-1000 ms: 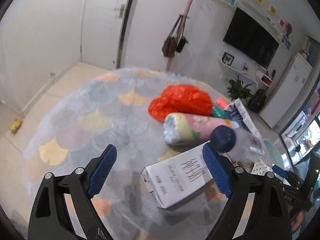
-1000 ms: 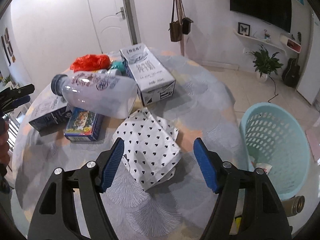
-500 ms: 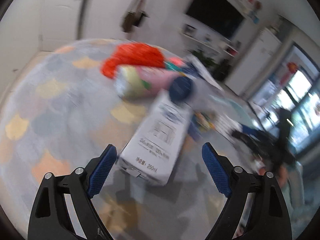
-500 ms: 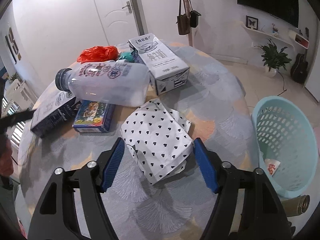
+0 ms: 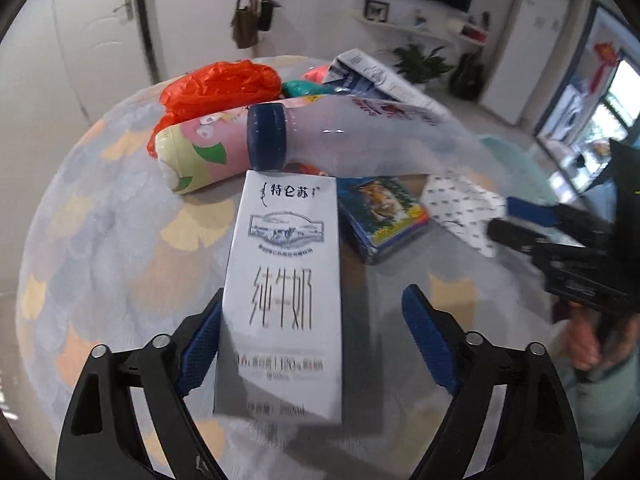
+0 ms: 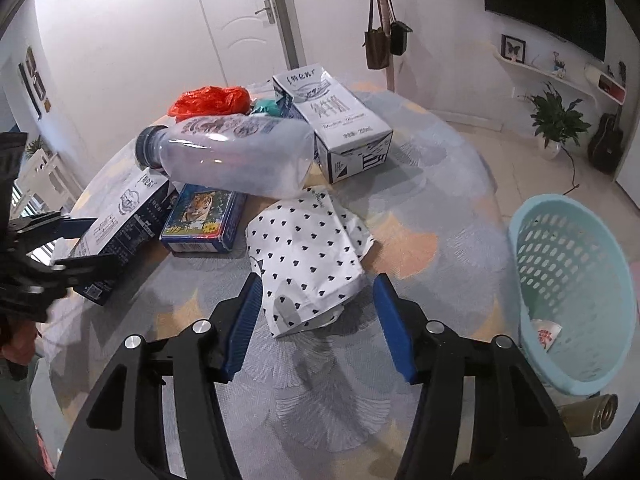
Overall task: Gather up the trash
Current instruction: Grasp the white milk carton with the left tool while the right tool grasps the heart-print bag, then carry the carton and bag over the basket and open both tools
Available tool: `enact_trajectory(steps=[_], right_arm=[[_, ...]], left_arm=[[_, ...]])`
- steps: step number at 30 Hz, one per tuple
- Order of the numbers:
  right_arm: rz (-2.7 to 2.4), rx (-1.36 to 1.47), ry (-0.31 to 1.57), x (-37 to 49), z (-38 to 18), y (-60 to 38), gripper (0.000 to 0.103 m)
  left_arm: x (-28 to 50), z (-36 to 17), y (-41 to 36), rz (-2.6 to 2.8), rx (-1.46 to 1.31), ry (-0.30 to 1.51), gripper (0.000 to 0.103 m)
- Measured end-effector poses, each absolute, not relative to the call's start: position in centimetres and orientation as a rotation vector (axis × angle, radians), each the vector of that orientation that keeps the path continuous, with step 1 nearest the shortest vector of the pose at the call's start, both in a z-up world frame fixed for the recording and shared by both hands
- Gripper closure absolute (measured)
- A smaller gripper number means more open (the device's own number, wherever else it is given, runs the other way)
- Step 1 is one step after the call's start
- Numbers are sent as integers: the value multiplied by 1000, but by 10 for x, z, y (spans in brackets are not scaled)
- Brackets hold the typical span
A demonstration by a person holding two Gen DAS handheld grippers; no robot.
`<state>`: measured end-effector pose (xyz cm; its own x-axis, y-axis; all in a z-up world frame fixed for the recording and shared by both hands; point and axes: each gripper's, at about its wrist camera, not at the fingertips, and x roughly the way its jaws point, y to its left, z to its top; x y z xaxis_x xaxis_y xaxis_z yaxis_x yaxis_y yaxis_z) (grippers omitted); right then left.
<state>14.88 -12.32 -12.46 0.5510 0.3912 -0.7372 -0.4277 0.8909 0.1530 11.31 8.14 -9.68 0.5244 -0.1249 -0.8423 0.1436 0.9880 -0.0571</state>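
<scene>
Trash pickup barely begun

Left wrist view: left gripper (image 5: 312,330) straddles a milk carton (image 5: 282,292) near the table (image 5: 100,240) edge, jaws just closing, right pad clear of it, nothing clenched.

Right wrist view: right gripper (image 6: 318,320) closes around the spotted paper bag (image 6: 308,256), not yet pinching. Basket (image 6: 576,292) beside the table holds one wrapper; bottle (image 6: 232,156), cartons, card box remain.

White door (image 6: 240,36), hanging bags (image 6: 386,42), wall television (image 6: 544,4), potted plant (image 6: 558,120), guitar (image 6: 608,144)
</scene>
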Motion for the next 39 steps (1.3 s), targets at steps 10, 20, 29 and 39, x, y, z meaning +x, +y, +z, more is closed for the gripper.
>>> enact_trajectory(steps=[10, 20, 29, 39], right_arm=[[495, -73, 877, 164, -126, -107, 41], [461, -139, 883, 168, -137, -89, 41], [493, -153, 865, 148, -133, -91, 83], [475, -31, 803, 136, -99, -131, 83]], left_arm=[[107, -97, 94, -69, -37, 954, 44], [63, -72, 129, -58, -238, 844, 44], [66, -67, 122, -110, -273, 813, 44], [66, -38, 88, -198, -248, 721, 44]])
